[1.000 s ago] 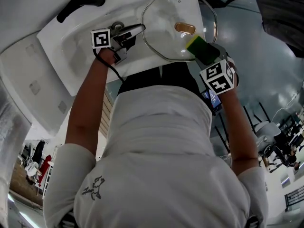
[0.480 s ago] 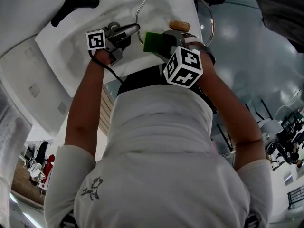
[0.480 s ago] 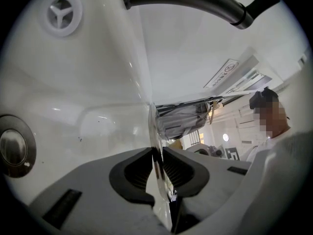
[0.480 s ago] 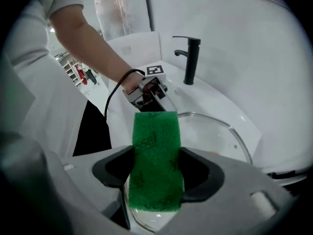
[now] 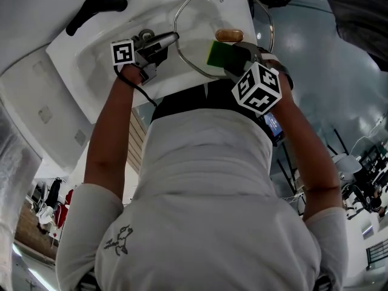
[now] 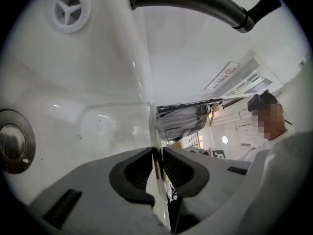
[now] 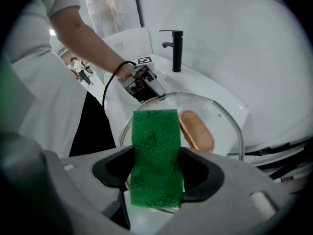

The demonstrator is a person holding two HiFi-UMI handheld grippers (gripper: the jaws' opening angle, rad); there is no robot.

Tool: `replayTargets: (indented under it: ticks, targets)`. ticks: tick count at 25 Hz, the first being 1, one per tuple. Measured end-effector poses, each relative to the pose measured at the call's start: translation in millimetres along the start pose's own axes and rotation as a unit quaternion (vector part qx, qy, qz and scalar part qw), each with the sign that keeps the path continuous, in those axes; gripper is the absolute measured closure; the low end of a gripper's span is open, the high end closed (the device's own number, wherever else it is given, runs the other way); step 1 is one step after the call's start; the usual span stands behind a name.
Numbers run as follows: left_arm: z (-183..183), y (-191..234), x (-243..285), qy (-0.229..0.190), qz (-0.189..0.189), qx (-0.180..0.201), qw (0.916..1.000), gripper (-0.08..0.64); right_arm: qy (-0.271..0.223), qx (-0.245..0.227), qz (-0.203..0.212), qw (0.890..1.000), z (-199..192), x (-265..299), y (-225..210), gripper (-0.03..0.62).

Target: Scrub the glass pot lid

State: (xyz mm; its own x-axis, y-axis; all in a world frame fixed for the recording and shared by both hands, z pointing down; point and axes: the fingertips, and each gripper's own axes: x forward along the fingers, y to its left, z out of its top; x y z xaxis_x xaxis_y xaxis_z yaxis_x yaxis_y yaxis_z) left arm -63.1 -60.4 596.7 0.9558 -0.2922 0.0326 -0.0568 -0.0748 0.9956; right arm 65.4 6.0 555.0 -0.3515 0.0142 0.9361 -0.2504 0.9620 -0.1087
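Held the lid [image 5: 200,26] up over the sink [image 5: 91,59], rim pinched edge-on between the nearly closed jaws of the left gripper [image 6: 157,168]. No shift on that side over the last second.

Gripped the sponge [image 7: 155,151] across its width in the right gripper [image 7: 156,173], jaws partway apart and pressed on both its sides. Swept the sponge from the lid's right part, below the handle [image 5: 228,35], across to the left edge close to the left gripper. Then brought it back toward the middle, just beside the handle. Rolled the cube [image 5: 257,88] round along the way.

Read as one back-and-forth stroke over the glass, so scrubbing judged under way, not finished. Could not tell whether the sponge pressed on the glass or sat just off it.
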Motion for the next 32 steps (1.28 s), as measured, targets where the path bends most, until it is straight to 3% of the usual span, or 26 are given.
replayTargets:
  ticks: [6,14,22,25,32]
  targets:
    - [0,1,0,0.006,0.005,-0.002,1.0,0.492,0.027,0.023,-0.006,0.999,-48,-11,-14,0.304]
    - [0,-2,1,0.002,0.007,-0.004,1.0,0.493,0.067,0.104,-0.041,0.991,-110,-29,-49,0.302]
    - [2,-4,0,-0.007,0.015,-0.003,0.9999,0.486,0.039,0.11,-0.057,0.992,-89,-38,-47,0.301]
    - [8,-9,-2,-0.025,0.016,0.001,0.9996,0.434,0.021,0.116,-0.066,0.991,-78,-42,-47,0.301]
    - [23,-24,-34,-0.045,0.077,0.069,0.9936,0.41,-0.021,0.158,-0.1,0.982,-62,-73,-50,0.299]
